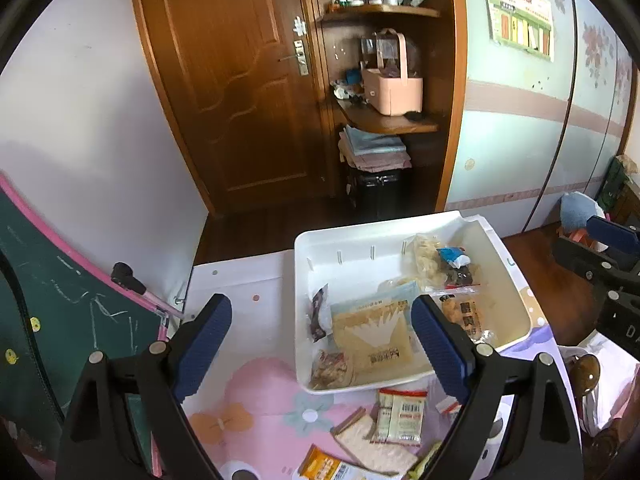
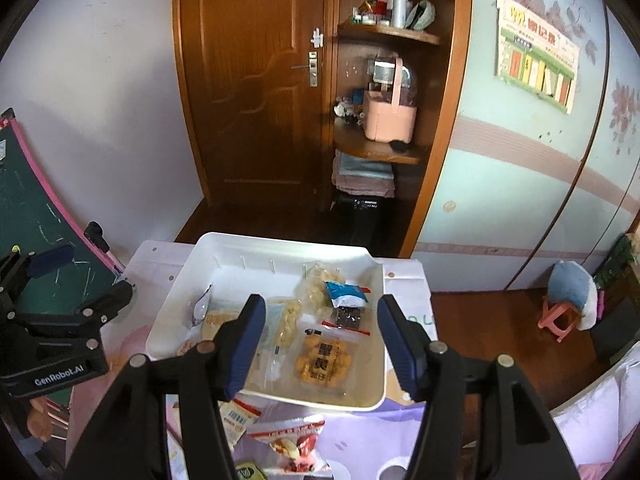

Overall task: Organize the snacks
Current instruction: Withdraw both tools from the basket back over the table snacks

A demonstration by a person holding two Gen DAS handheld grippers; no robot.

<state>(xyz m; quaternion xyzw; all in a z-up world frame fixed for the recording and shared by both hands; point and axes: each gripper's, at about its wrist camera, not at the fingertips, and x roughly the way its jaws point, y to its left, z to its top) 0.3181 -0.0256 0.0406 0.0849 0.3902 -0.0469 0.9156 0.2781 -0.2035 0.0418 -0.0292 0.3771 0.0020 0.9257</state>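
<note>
Both tools spread wide, nothing held: left tool (image 1: 322, 344) and right tool (image 2: 322, 344) over the white tray (image 2: 224, 248) (snack packets inside).

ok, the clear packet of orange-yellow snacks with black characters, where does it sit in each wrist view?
Left wrist: the clear packet of orange-yellow snacks lies right of centre, in the white plastic tray, partly hidden behind the left gripper's right finger.
Right wrist: the packet lies just below centre, near the tray's front edge, between the open right gripper's fingers.
Shared landmark: the pink handled basket on the wooden shelf.
</note>
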